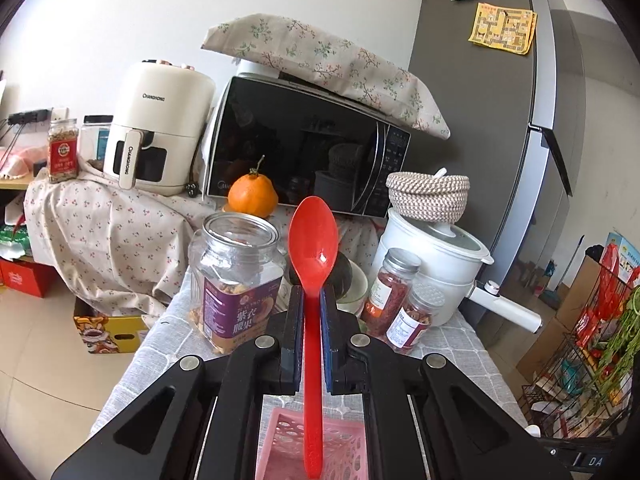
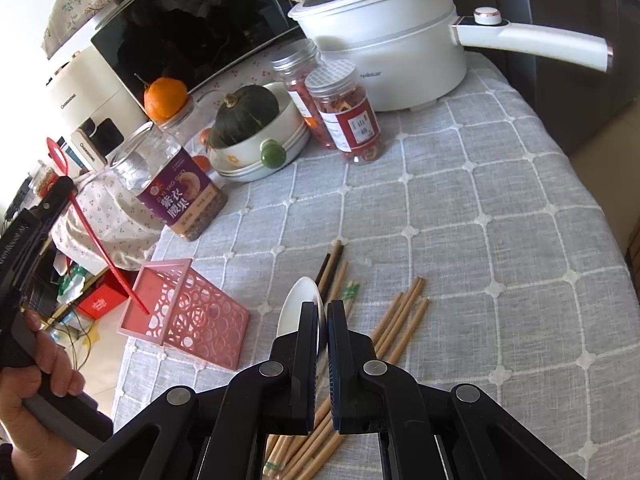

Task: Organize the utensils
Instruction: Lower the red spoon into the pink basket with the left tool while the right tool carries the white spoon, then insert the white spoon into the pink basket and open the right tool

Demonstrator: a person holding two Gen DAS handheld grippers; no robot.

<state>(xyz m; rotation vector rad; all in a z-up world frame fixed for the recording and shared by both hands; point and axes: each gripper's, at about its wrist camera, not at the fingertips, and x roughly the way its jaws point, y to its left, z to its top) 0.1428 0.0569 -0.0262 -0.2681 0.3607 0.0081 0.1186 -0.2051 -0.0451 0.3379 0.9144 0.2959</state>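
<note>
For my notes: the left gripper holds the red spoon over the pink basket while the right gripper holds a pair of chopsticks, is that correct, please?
Not quite: the right gripper holds a white spoon, not chopsticks, as the right wrist view shows; the chopsticks lie on the table. The left gripper does hold the red spoon over the pink basket.

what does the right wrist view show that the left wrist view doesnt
Only the right wrist view: the chopsticks on the cloth, the white spoon in the right gripper, the green squash in full. Only the left wrist view: the fridge with its notes. Both: the red spoon clamped in the left gripper, handle end in the pink basket, and the nut jar.
</note>
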